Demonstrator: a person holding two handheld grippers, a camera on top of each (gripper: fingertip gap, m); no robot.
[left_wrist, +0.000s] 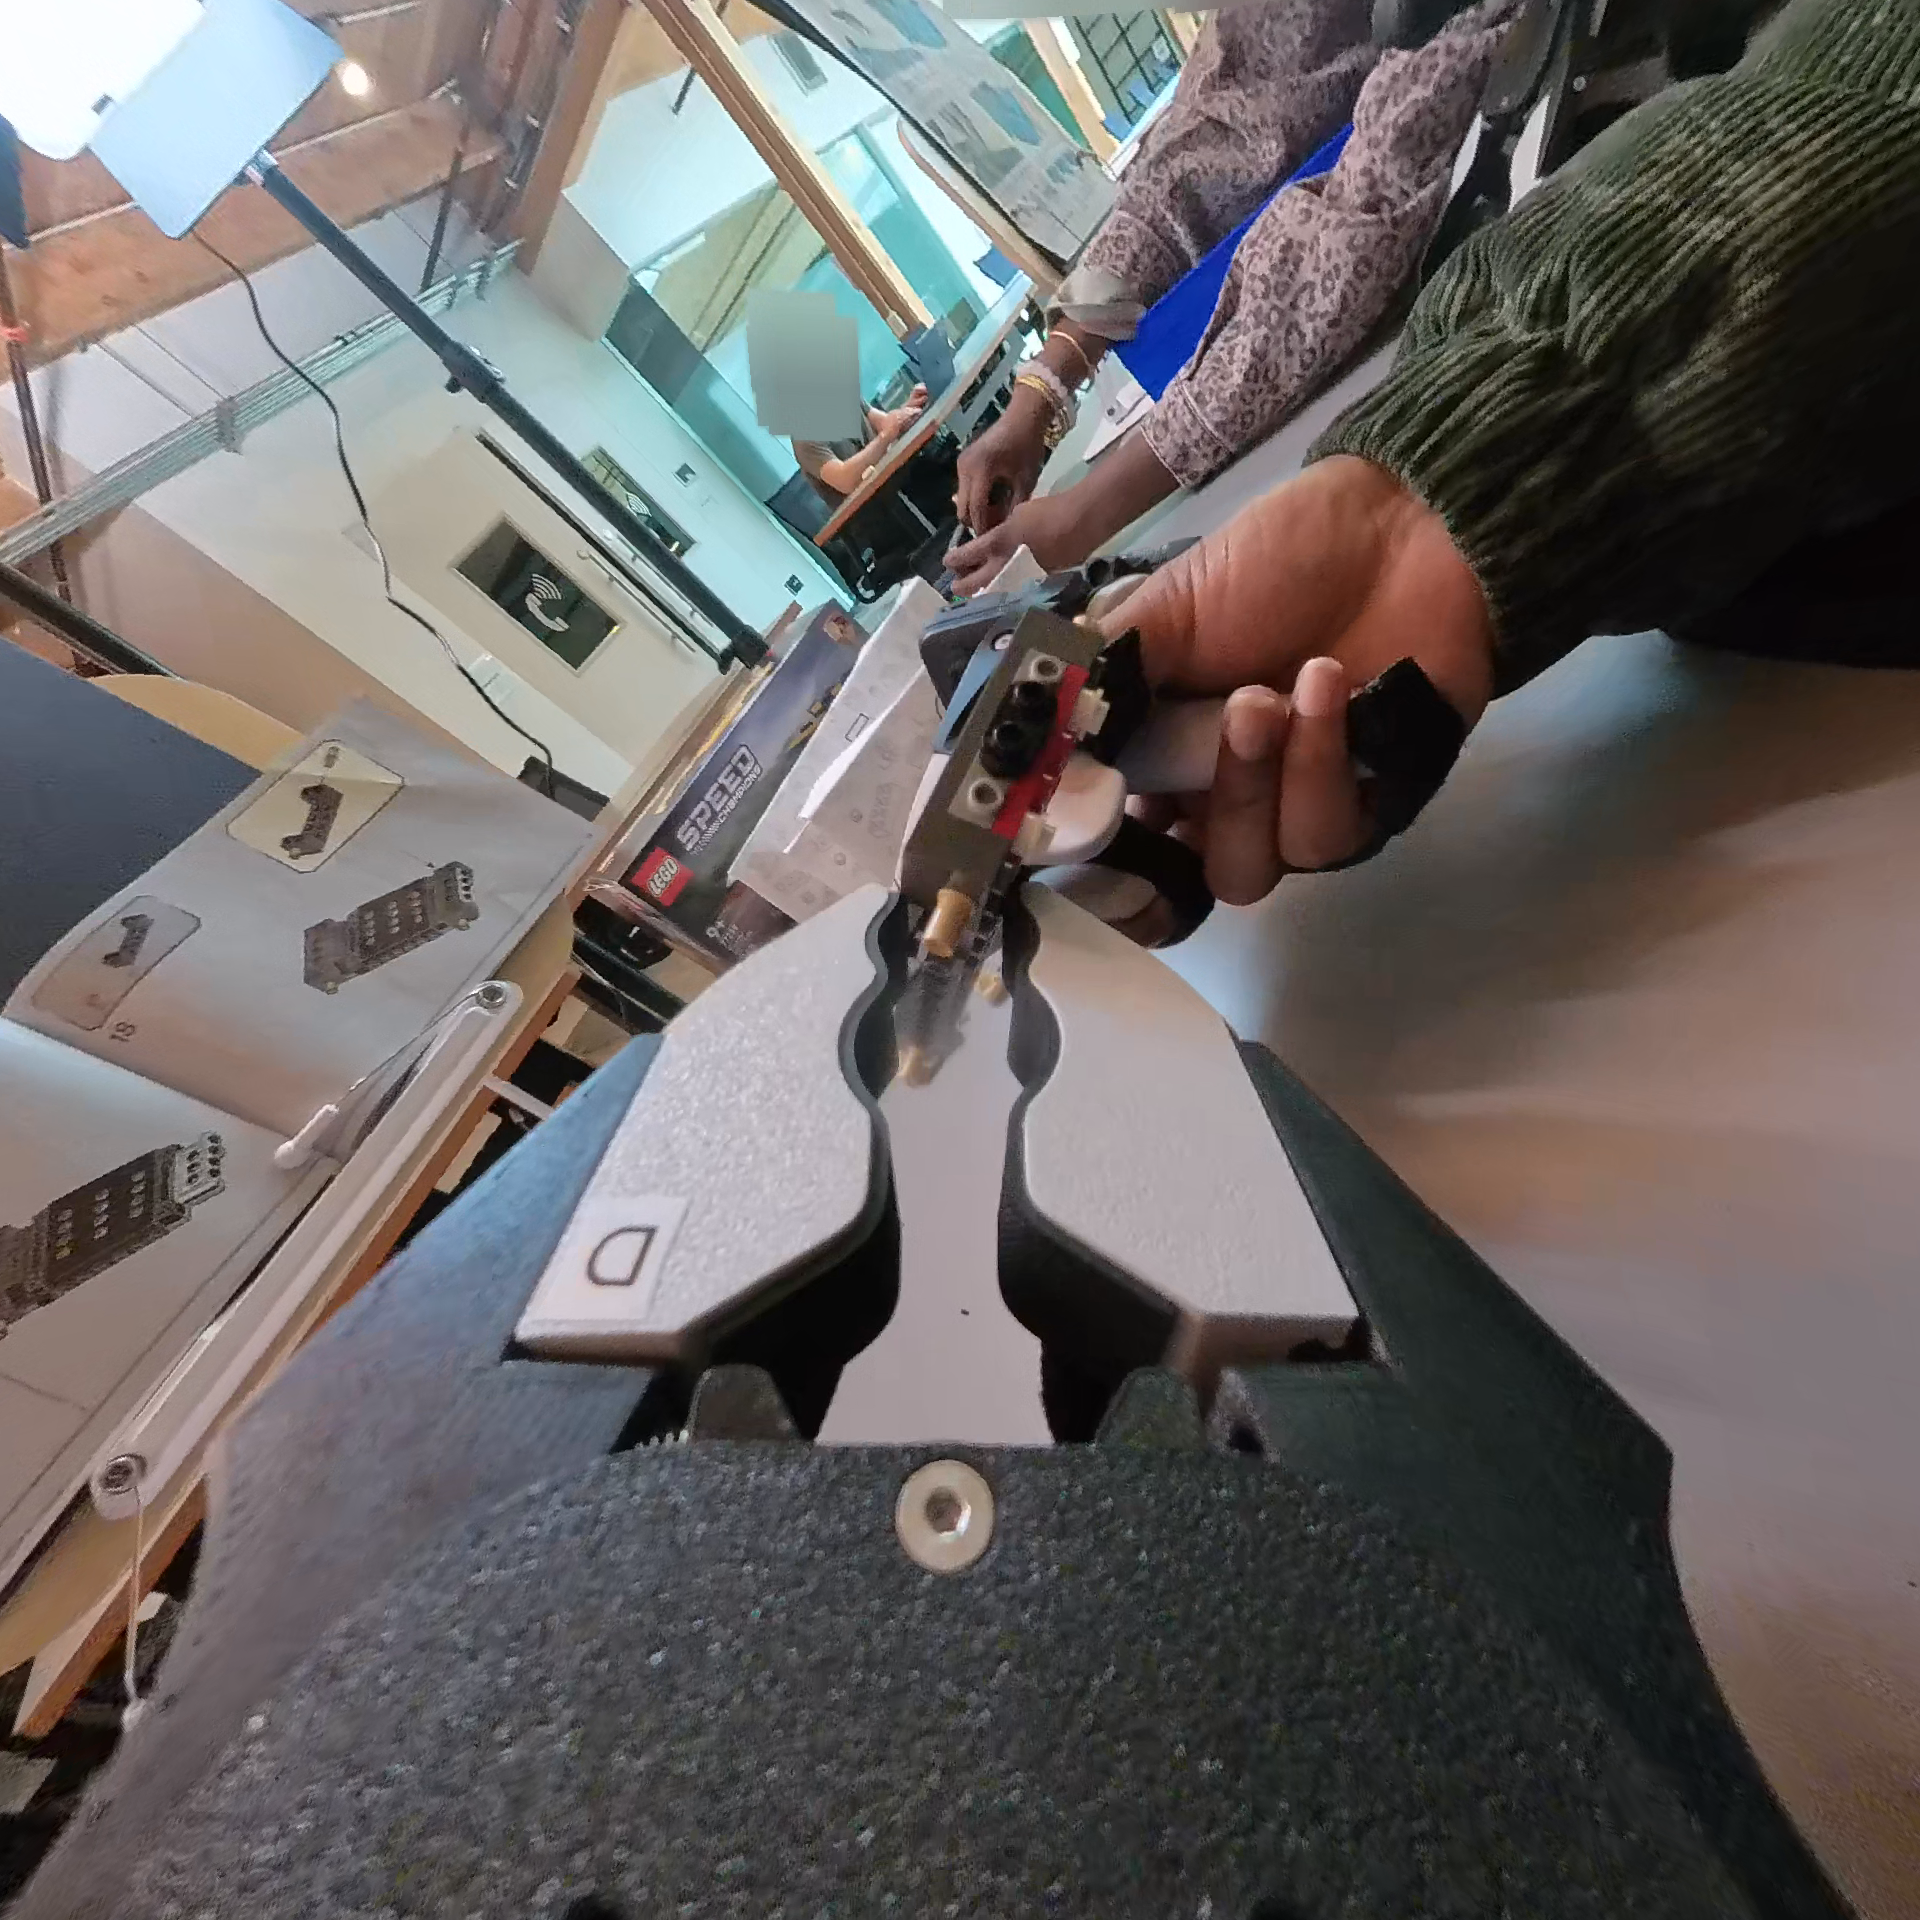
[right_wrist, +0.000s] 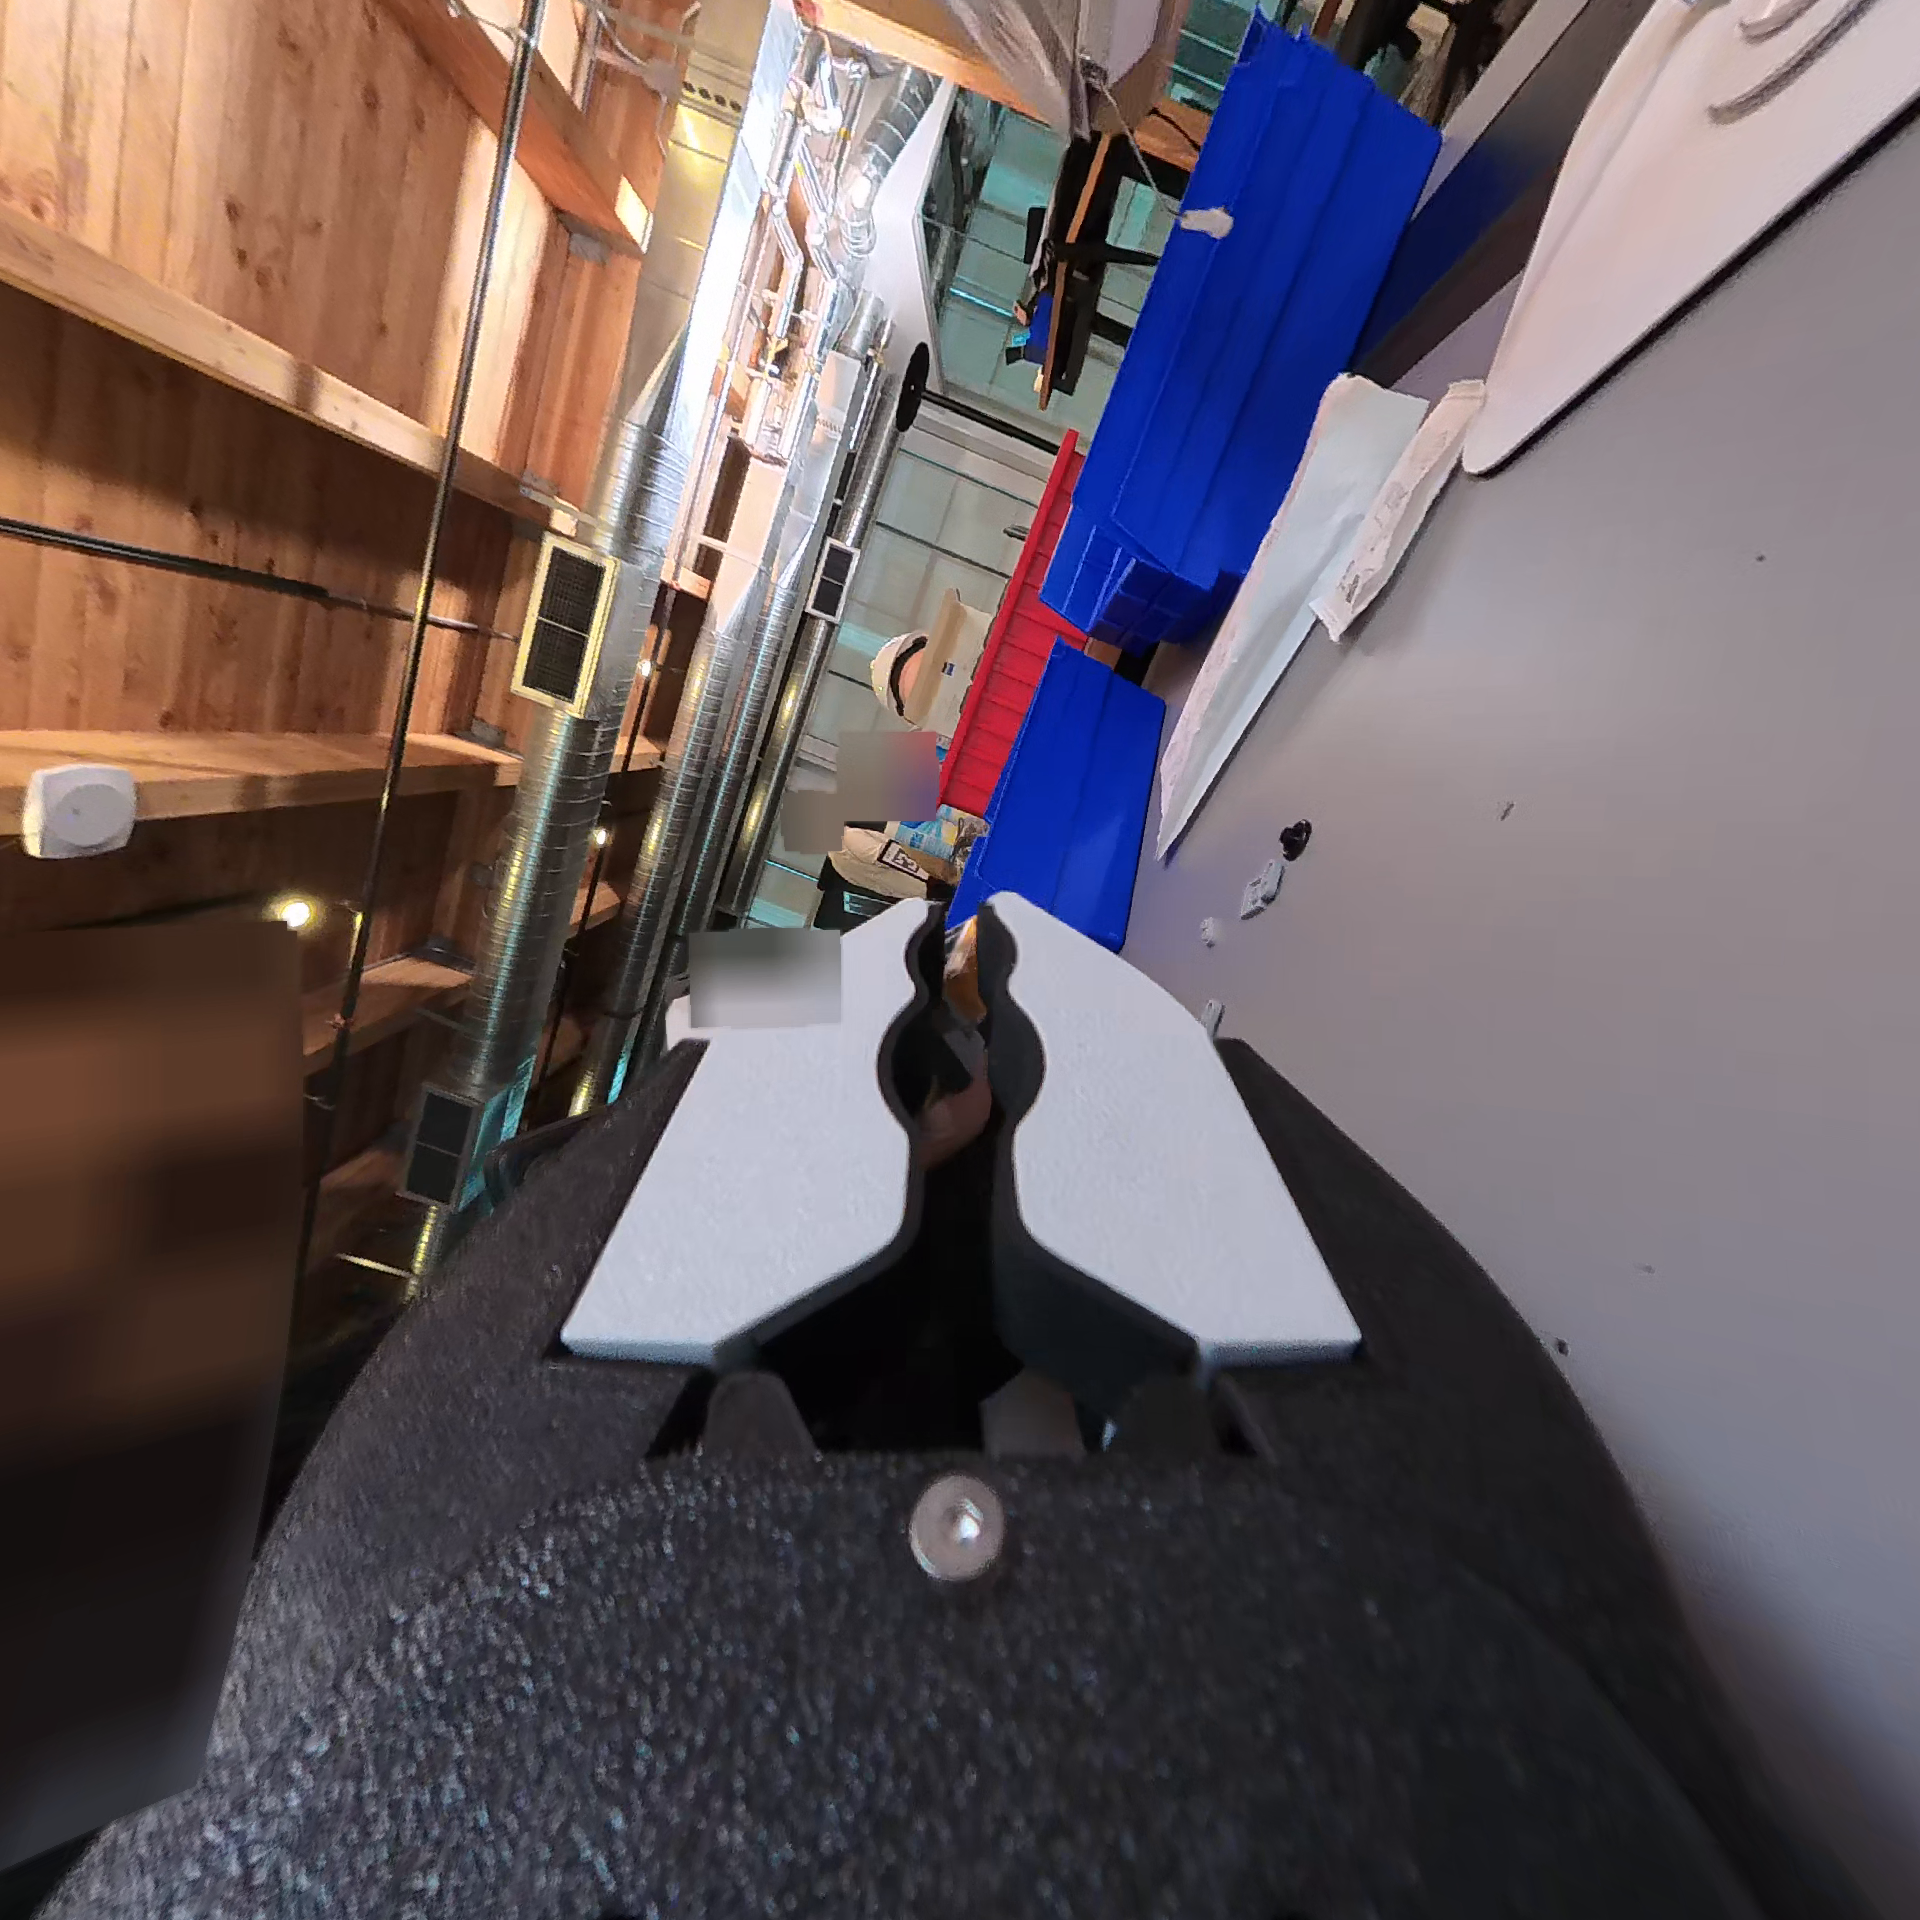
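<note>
In the left wrist view a small brick assembly (left_wrist: 1003, 748) of dark grey, black, red and white parts with tan pins hangs over the grey table (left_wrist: 1558, 1039). My left gripper (left_wrist: 951, 935) is closed on its lower end, and the tan pins stick out between the fingertips. My right gripper (left_wrist: 1081, 821), held by a hand (left_wrist: 1299, 665) in a green sleeve, grips the assembly's upper red and white side. In the right wrist view the right gripper (right_wrist: 961, 935) is nearly closed, with a thin dark and orange sliver of that assembly between its pads.
An open instruction booklet (left_wrist: 312, 935) lies at the left, with a dark toy box (left_wrist: 717, 810) behind it. Another person's hands (left_wrist: 997, 488) work farther along the table. Blue bins (right_wrist: 1226, 343), a red bin (right_wrist: 1013, 644), a paper bag (right_wrist: 1278, 603) and small loose parts (right_wrist: 1262, 888) are on the table. Spacing between my two grippers at the tips: around 8 cm.
</note>
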